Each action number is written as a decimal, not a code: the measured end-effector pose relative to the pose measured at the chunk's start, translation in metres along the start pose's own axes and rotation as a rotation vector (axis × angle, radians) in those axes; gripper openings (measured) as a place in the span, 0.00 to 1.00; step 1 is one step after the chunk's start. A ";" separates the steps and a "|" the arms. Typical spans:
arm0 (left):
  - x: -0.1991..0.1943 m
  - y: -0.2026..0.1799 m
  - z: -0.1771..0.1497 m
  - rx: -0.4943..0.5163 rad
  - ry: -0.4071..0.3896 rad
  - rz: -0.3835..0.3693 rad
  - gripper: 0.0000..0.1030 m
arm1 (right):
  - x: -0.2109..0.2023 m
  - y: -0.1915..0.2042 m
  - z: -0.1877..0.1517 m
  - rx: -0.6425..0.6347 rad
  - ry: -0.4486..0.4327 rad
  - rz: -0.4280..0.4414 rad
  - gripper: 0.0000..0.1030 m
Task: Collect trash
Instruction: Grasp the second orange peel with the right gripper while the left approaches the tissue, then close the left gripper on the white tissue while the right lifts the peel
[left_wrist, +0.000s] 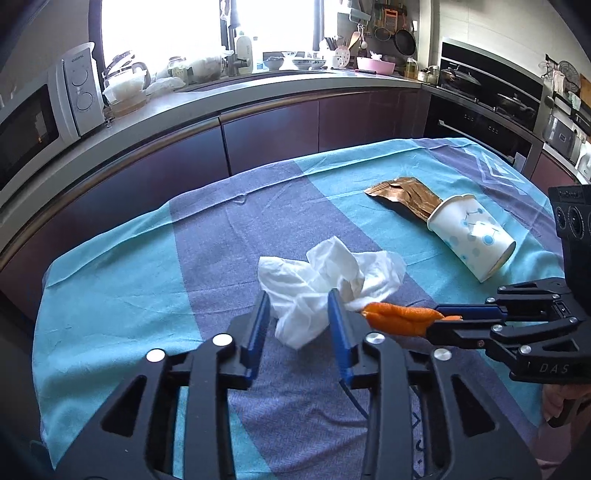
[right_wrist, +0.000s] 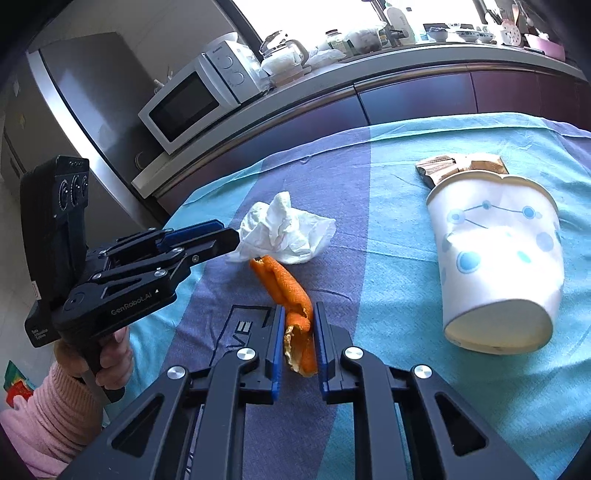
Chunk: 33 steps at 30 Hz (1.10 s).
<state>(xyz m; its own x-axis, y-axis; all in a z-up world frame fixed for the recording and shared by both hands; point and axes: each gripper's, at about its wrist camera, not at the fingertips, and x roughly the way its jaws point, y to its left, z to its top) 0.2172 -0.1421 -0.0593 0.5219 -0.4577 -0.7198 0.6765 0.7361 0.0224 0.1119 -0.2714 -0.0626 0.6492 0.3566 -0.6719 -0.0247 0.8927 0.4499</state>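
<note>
A crumpled white tissue (left_wrist: 328, 286) lies on the striped tablecloth (left_wrist: 110, 288). My left gripper (left_wrist: 298, 300) is open, its blue fingers on either side of the tissue's near end; from the right wrist view this gripper (right_wrist: 231, 236) touches the tissue (right_wrist: 288, 232). My right gripper (right_wrist: 298, 314) is shut on an orange peel (right_wrist: 291, 302), which stretches toward the tissue; it also shows in the left wrist view (left_wrist: 400, 317). A white paper cup (right_wrist: 498, 266) with blue dots lies on its side to the right, with a brown wrapper (right_wrist: 458, 166) behind it.
The cup (left_wrist: 471, 236) and wrapper (left_wrist: 404, 195) lie at the table's far right. Beyond the table a kitchen counter (left_wrist: 258, 92) carries a microwave (left_wrist: 44, 110), a kettle and dishes. A fridge (right_wrist: 92, 96) stands at the left.
</note>
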 end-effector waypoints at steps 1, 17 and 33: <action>0.003 0.001 0.002 -0.004 0.003 0.005 0.51 | -0.001 -0.001 0.000 0.003 -0.001 0.000 0.13; 0.031 -0.001 0.001 -0.081 0.094 -0.091 0.10 | -0.004 -0.005 0.002 0.003 -0.011 0.018 0.13; -0.048 0.029 -0.033 -0.203 -0.011 -0.028 0.08 | -0.020 0.003 0.000 -0.007 -0.058 0.100 0.13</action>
<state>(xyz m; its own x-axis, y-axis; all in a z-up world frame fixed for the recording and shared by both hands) 0.1944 -0.0821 -0.0473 0.5109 -0.4843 -0.7103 0.5731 0.8077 -0.1385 0.0986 -0.2758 -0.0474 0.6861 0.4274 -0.5888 -0.0968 0.8557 0.5083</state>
